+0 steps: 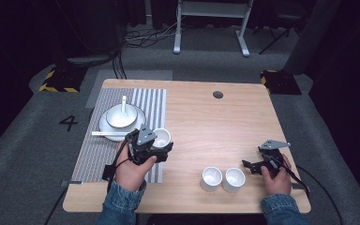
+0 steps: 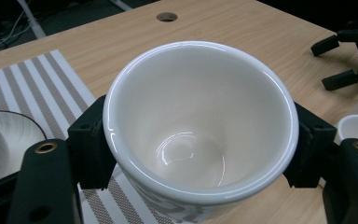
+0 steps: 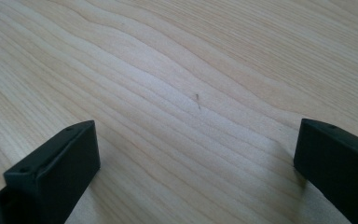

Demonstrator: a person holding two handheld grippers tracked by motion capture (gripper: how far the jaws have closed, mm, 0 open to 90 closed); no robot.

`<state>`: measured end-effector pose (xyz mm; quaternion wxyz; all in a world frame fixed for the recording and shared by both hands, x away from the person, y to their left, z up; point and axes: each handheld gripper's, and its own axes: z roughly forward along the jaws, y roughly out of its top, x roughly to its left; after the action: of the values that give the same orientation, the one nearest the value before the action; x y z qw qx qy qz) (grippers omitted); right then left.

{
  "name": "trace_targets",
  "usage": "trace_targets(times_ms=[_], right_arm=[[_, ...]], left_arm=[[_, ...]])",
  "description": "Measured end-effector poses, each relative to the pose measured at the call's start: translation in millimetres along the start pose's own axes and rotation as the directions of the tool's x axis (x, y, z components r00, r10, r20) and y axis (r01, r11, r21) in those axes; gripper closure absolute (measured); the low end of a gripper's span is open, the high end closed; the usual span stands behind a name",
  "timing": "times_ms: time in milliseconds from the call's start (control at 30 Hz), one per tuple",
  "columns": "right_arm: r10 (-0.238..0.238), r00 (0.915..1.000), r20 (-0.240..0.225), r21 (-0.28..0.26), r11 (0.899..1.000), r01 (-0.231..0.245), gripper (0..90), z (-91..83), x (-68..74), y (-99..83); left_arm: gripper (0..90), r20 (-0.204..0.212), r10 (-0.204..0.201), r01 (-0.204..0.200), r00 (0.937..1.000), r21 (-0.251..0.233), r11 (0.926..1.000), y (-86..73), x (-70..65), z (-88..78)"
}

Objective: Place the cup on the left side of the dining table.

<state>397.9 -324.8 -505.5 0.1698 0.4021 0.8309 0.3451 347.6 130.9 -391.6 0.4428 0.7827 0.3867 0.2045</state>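
Left gripper [image 2: 200,154] clamps a glossy white ceramic cup [image 2: 200,126] by its tapered sides, just over the striped placemat's [image 1: 122,140] right edge near the table's [image 1: 243,117] front-left, so a place setting seems underway. Next it likely needs lowering level beside the bowl [image 1: 121,115]. Right gripper [image 3: 196,158] rests wide open and empty on bare woodgrain near two matching cups [image 1: 223,179] at the front edge.

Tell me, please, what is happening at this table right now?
A person is working at a light wooden table with a two-jaw gripper in each hand. The left gripper is clamped on a small white ceramic cup, held at the edge of a grey striped placemat. The right gripper is open above bare wood, beside two more white cups near the front edge. A white bowl with a spoon sits on a plate on the placemat.
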Motion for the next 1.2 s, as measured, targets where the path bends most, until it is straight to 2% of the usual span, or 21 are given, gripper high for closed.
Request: trace_targets(times_ms=[67, 267, 467, 667, 867, 1100, 1200], right_arm=[[0.0, 1.0, 0.0, 0.0, 1.0, 0.0, 0.4, 0.0, 0.0, 0.0], [0.0, 1.0, 0.0, 0.0, 1.0, 0.0, 0.4, 0.0, 0.0, 0.0], [0.0, 1.0, 0.0, 0.0, 1.0, 0.0, 0.4, 0.0, 0.0, 0.0], [0.0, 1.0, 0.0, 0.0, 1.0, 0.0, 0.4, 0.0, 0.0, 0.0], [0.0, 1.0, 0.0, 0.0, 1.0, 0.0, 0.4, 0.0, 0.0, 0.0], [0.0, 1.0, 0.0, 0.0, 1.0, 0.0, 0.4, 0.0, 0.0, 0.0], [0.0, 1.0, 0.0, 0.0, 1.0, 0.0, 0.4, 0.0, 0.0, 0.0]], left_arm=[[26.3, -0.032, -0.001, 0.001, 0.9995, 0.0, 1.0, -1.3, 4.8, 1.3], [26.3, -0.063, -0.021, 0.021, 0.9978, 0.002, 0.9998, -5.3, 15.1, 3.7], [26.3, -0.111, -0.052, 0.052, 0.9925, -0.007, 0.9986, -10.8, 29.4, 3.6], [26.3, -0.126, -0.083, 0.084, 0.9885, -0.002, 0.9965, -16.4, 40.5, 12.1], [26.3, -0.147, -0.091, 0.097, 0.985, 0.031, 0.9948, -23.5, 49.9, 23.2], [26.3, -0.155, -0.111, 0.123, 0.9817, 0.075, 0.9895, -33.4, 56.5, 33.8], [26.3, -0.163, -0.105, 0.123, 0.981, 0.1, 0.9874, -37.2, 59.3, 36.4]])
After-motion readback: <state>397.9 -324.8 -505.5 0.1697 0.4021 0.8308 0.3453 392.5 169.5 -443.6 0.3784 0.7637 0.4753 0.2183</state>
